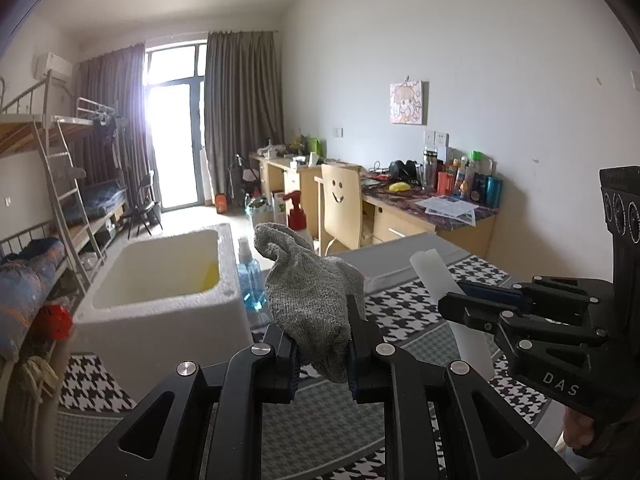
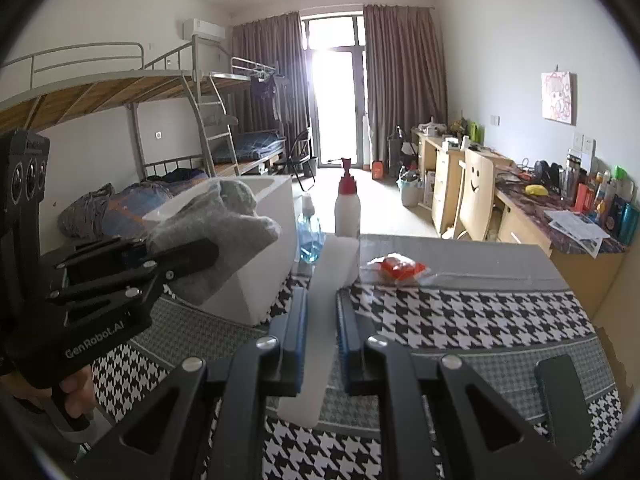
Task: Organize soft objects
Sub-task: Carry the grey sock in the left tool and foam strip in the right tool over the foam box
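Observation:
My left gripper (image 1: 320, 328) is shut on a grey knitted sock (image 1: 312, 292), which stands up out of the jaws in front of a white foam box (image 1: 160, 280). In the right wrist view the same gripper (image 2: 188, 248) holds the sock (image 2: 228, 216) over the box's near corner (image 2: 272, 272). My right gripper (image 2: 322, 300) is shut on a long white foam-like strip (image 2: 332, 264) that runs up between the blue pads and hangs below them. From the left wrist view that gripper (image 1: 454, 298) and the strip (image 1: 434, 276) are to the right, at about the same height.
The table has a houndstooth cloth (image 2: 460, 312). On it are an orange packet in a clear bag (image 2: 396, 268) and a black flat object (image 2: 560, 392). A blue spray bottle (image 2: 310, 236) and a red-capped white bottle (image 2: 347, 204) stand beside the box. Bunk beds run along the left wall, desks along the right.

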A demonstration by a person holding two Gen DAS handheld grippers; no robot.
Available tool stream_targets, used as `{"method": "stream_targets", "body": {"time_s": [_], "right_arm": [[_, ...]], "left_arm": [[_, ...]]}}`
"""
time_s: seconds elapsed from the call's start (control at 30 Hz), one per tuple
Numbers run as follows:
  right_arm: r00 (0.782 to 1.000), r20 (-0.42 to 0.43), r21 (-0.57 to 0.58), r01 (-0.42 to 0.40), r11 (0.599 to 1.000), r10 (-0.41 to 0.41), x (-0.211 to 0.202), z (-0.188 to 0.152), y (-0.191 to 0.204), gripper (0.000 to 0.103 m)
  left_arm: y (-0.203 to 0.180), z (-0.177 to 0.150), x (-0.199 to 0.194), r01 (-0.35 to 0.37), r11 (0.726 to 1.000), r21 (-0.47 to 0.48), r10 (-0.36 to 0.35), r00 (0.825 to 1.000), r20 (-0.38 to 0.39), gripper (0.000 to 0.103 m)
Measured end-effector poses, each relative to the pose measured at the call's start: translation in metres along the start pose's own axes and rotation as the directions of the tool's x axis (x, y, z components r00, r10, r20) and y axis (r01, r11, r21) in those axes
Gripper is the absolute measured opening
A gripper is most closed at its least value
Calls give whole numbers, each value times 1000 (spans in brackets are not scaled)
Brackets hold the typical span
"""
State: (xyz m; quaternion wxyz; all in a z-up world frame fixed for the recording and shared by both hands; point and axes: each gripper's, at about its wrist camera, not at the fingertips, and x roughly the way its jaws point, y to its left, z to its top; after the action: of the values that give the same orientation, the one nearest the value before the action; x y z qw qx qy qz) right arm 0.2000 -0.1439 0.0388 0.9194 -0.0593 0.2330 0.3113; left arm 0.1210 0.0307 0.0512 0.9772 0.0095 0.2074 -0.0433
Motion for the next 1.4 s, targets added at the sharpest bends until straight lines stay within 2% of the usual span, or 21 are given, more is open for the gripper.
{"method": "stream_targets", "body": {"time_s": [0.53, 1.4], "right_arm": [[1000, 16, -17, -12, 1000, 12, 12, 27, -2, 17], [998, 32, -83, -52, 995, 55, 32, 60, 20, 17]], "left_arm": [[15, 22, 8, -39, 999, 4, 39, 999, 30, 19], [45, 43, 16, -146, 989, -24, 147, 987, 65, 19]]}}
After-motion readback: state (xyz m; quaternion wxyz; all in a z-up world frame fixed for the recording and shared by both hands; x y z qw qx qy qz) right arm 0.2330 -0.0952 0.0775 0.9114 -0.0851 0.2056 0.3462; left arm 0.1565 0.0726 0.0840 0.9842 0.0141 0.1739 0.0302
